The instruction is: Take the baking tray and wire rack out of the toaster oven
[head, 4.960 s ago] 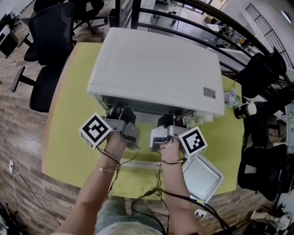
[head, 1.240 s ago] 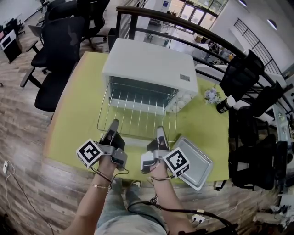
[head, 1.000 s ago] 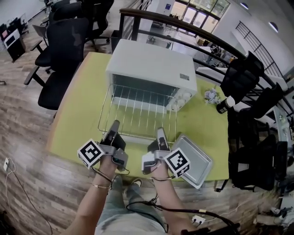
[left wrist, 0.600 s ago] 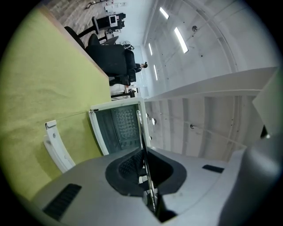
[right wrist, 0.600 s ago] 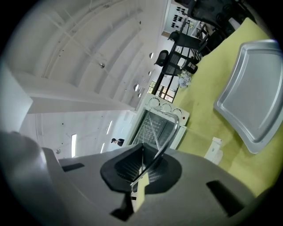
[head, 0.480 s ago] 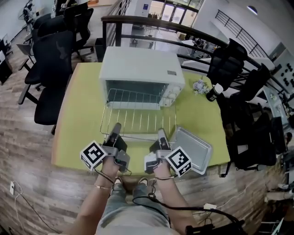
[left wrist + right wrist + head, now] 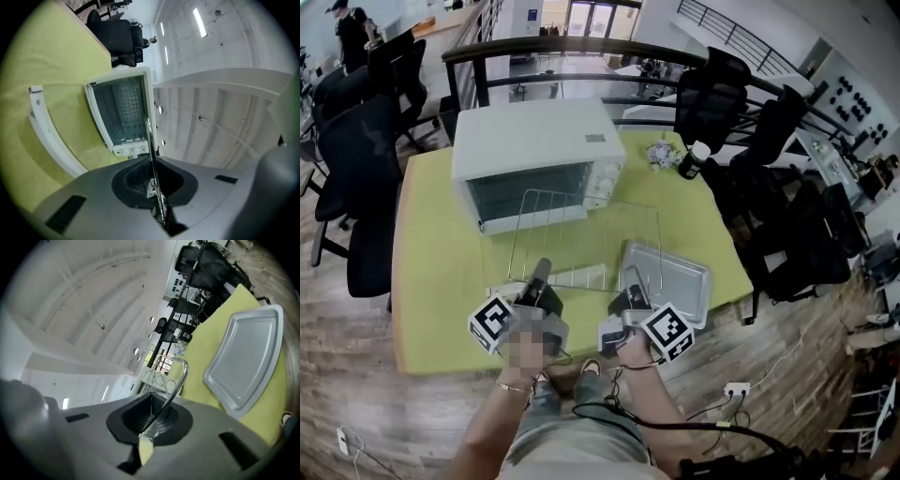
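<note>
the left gripper [image 7: 538, 277] is clenched on the near edge wire of the rack [image 7: 581, 225]; in the left gripper view this thin wire passes straight between the closed jaws. the right gripper [image 7: 631, 292] is clenched on the same edge, close to its right corner, where the wire bends.

from both grippers the rack reaches up the frame toward the oven [image 7: 530, 150] in the upper left. it is held about level above the table [image 7: 431, 281]. its long axis lies left to right in the head view, along the line between the two grippers, so both hands are equally near.

the tray [image 7: 673, 279] lies on the table at lower right, just beside the right gripper, and the right side of the rack overlaps it in the picture.

a second ago the far edge of the rack was still at the mouth of the oven; now it is clear of it. i think the rack must be put down left of the tray.
</note>
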`<state>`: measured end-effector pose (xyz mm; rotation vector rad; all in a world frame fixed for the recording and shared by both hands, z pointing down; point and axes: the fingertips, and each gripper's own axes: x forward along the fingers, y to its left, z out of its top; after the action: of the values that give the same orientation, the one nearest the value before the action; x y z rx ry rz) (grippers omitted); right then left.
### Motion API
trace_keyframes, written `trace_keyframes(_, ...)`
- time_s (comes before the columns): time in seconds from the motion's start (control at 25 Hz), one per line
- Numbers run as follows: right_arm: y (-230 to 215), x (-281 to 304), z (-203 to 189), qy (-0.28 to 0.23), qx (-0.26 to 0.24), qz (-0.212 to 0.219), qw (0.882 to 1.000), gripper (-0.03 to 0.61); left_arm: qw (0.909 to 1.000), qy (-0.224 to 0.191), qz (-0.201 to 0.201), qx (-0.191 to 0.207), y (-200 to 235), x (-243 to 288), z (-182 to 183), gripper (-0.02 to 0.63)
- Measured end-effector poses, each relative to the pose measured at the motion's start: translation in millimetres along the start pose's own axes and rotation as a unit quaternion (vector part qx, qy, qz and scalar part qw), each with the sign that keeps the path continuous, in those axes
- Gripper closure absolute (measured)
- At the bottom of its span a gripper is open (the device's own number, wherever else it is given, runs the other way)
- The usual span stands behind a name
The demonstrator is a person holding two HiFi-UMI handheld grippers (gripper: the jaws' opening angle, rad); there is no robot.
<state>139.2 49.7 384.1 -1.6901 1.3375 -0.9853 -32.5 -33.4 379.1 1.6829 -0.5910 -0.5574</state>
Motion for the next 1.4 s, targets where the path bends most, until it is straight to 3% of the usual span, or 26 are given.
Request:
trace_keyframes(0.24,-28,-35,53,-0.06,0.001,-0.032,0.998,0.584,0.9976,0.067,-0.011,-0.015,-7,35,-60,0.609)
trace_keyframes(0.68,-81,-105,136,-0.15,0.006,-0.094,0.984,0.584,0.9832,0.177,-0.024,-0.039,-15,84,-175,0.609)
trace_keyframes(0.88,-101,-123,152,-0.168,0.017,-0.109,0.98,0.584,0.9785,0.202,-0.025,-0.037,-13,96,-204,0.609)
trace_keyframes(1.4,-180,-152,136,-0.142,0.055,-0.167,0.974,0.584,0.9687,0.237,0.059,-0.047,49,73,-256,0.609)
